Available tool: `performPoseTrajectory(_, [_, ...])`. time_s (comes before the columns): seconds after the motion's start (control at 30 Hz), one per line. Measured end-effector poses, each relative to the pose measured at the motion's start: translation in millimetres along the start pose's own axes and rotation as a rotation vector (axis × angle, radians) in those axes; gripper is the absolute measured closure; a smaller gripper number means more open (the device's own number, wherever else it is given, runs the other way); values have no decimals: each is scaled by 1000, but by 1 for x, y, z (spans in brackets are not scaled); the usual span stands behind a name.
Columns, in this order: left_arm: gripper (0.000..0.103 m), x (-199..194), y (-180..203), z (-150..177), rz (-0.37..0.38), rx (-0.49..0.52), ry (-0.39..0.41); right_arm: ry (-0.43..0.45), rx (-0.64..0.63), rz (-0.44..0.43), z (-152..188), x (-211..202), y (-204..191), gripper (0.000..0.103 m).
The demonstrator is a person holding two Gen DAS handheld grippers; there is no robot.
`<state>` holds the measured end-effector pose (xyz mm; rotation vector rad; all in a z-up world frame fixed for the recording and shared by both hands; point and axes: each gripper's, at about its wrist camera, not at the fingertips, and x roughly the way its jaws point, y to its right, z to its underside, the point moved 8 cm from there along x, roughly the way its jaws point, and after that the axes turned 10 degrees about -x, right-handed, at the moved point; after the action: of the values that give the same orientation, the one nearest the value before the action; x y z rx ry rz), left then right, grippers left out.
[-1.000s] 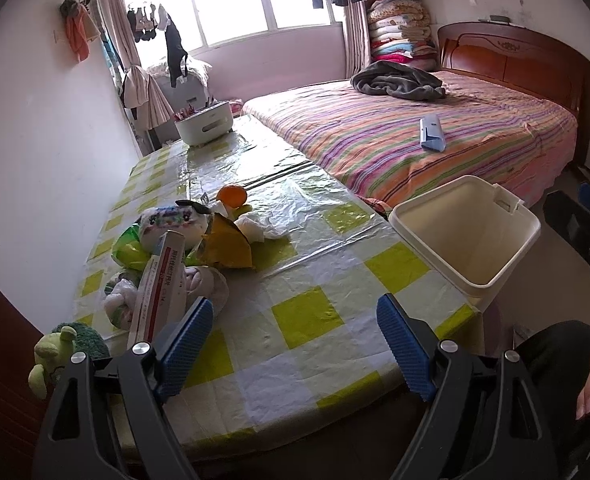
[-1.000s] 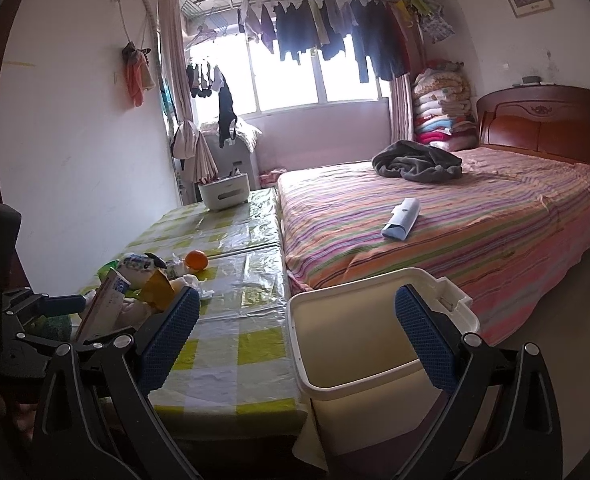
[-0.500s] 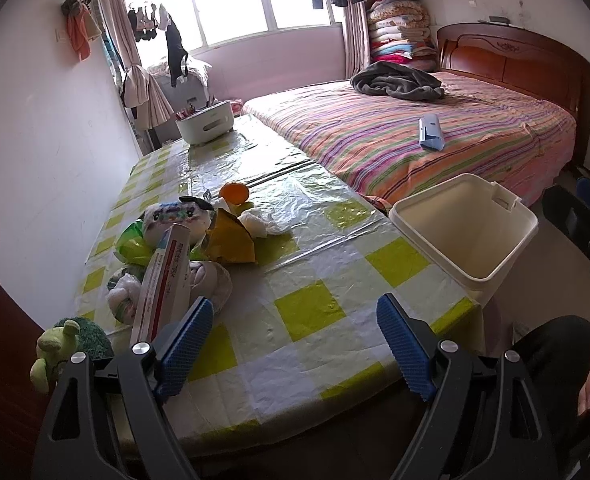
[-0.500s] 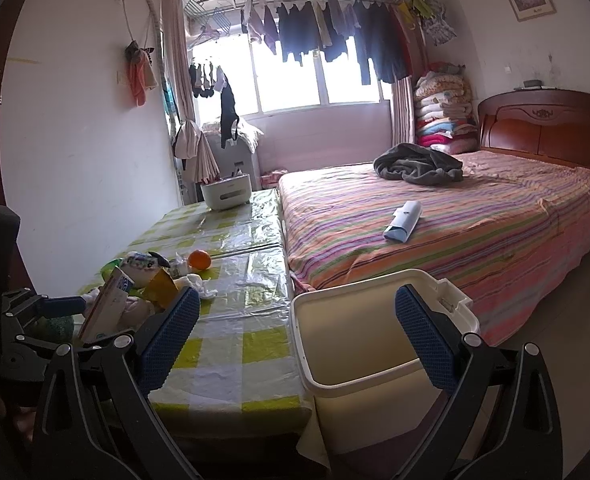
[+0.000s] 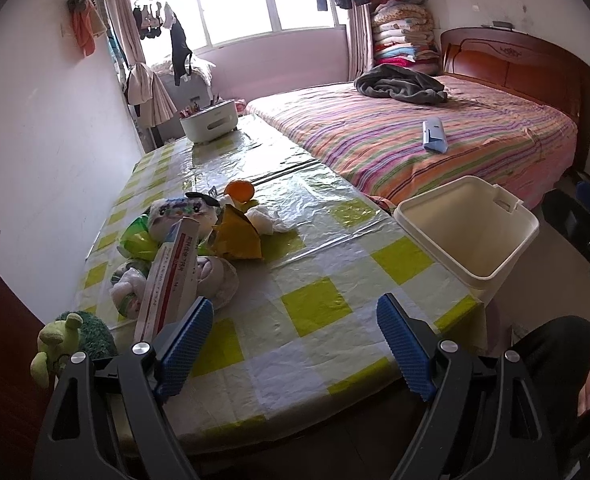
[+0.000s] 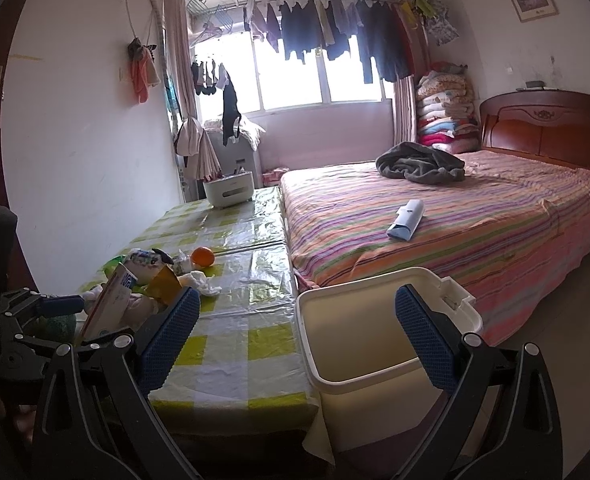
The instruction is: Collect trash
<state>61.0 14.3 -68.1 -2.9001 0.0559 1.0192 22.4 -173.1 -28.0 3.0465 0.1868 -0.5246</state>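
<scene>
A long white carton (image 5: 173, 276) with a red stripe, leaning upright among the clutter on the worktop (image 5: 315, 304), is showing a column of printed Chinese characters on its side, too small and blurred to be read. In the right wrist view the same carton (image 6: 109, 302) is presenting a blue mark near its top, likewise illegible.

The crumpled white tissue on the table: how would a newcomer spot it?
On the yellow-checked table beside the striped bed, find the clutter pile near the wall. The crumpled white tissue lies at its bed-side edge, below the orange: the only loose white wad.
</scene>
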Motion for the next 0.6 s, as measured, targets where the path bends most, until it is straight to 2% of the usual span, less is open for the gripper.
performPoseTrajectory(0.6, [21,-6,-16,-7,-3,-29,36,-15,-9,-16,1,5,-10,6])
